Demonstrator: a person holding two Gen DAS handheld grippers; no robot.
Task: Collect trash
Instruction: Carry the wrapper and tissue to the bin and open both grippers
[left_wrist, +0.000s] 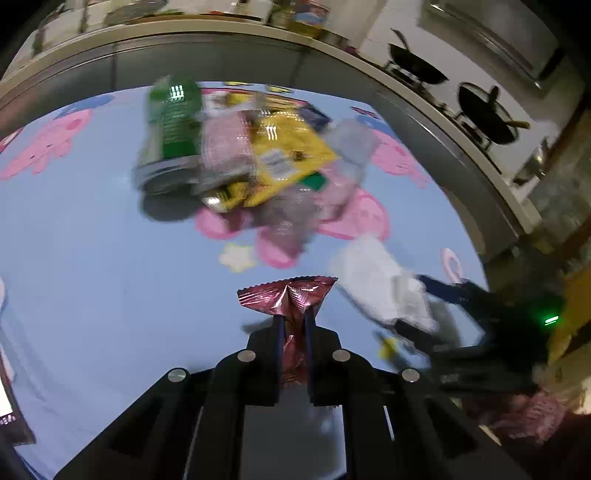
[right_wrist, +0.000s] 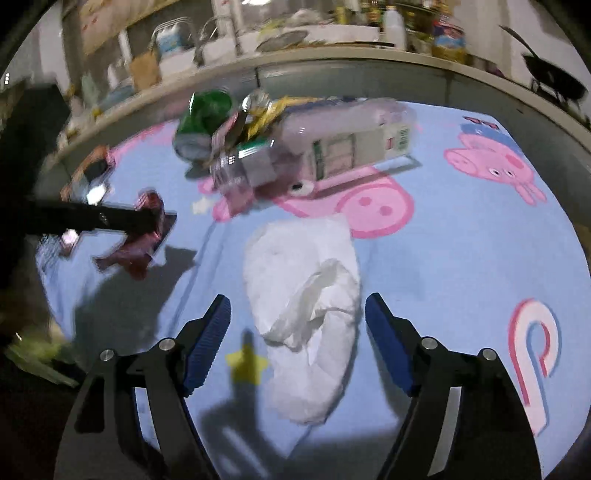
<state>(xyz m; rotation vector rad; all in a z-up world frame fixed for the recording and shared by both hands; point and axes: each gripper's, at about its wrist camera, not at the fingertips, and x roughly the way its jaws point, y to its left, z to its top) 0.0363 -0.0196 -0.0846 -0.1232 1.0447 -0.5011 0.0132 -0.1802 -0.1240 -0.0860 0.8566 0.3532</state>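
My left gripper (left_wrist: 293, 314) is shut on a shiny red foil wrapper (left_wrist: 291, 295) and holds it above the blue cartoon tablecloth (left_wrist: 92, 258); the wrapper also shows in the right wrist view (right_wrist: 147, 229). My right gripper (right_wrist: 297, 306) is open, its blue pads on either side of a crumpled white tissue (right_wrist: 306, 291), which also shows in the left wrist view (left_wrist: 376, 280). A pile of trash lies further back: a green can (left_wrist: 173, 122), a yellow packet (left_wrist: 288, 147) and a clear plastic bottle (right_wrist: 332, 144).
A kitchen counter (left_wrist: 258, 37) curves behind the table, with black woks (left_wrist: 484, 110) on a stove at the right. A phone-like object (right_wrist: 92, 181) lies at the table's left edge in the right wrist view.
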